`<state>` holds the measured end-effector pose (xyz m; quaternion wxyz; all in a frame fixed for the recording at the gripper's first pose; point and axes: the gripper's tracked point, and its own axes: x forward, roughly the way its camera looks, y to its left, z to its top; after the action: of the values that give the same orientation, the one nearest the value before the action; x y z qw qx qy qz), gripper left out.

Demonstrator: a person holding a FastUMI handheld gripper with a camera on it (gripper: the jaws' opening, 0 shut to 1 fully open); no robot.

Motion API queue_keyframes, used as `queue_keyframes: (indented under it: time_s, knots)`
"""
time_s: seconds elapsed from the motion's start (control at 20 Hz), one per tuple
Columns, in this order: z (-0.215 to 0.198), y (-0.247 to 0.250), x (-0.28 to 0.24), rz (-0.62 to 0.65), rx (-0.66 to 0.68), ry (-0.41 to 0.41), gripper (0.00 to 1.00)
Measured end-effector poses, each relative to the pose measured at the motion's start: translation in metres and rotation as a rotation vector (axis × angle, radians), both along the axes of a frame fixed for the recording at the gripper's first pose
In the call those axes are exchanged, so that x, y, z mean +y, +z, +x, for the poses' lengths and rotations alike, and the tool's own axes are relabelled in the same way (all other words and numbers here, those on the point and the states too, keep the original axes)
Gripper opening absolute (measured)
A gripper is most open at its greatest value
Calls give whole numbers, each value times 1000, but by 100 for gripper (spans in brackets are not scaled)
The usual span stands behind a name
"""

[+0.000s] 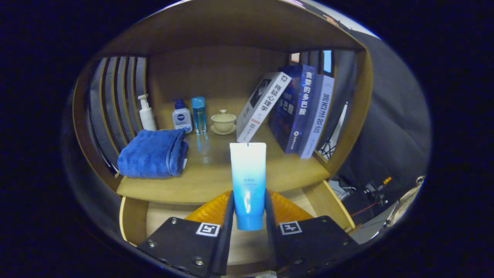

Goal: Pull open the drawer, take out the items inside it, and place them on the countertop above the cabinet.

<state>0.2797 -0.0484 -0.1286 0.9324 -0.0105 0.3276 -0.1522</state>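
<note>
The tool (249, 220) pinches a blue-and-white tube (248, 181) upright between both fingers, cap down, above the open drawer (162, 218). Just beyond lies the bench (216, 170), carrying a folded blue towel (153, 153), bottles (182, 117), a lidded cup (223, 121) and leaning books (293, 110).

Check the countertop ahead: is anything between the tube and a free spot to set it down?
Nothing visible blocks it. The tongs hold the tube over the open drawer; the countertop just beyond is bare, between the towel and the books.
</note>
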Motion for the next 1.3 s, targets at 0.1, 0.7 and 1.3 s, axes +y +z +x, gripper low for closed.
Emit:
queue_keyframes:
  time_s: [0.1, 0.7, 1.3]
  knots:
    - [18, -6, -3, 33, -19, 13, 42]
    - [51, -64, -22, 131, 26, 30, 42]
    - [22, 20, 4, 123, -296, 112, 74]
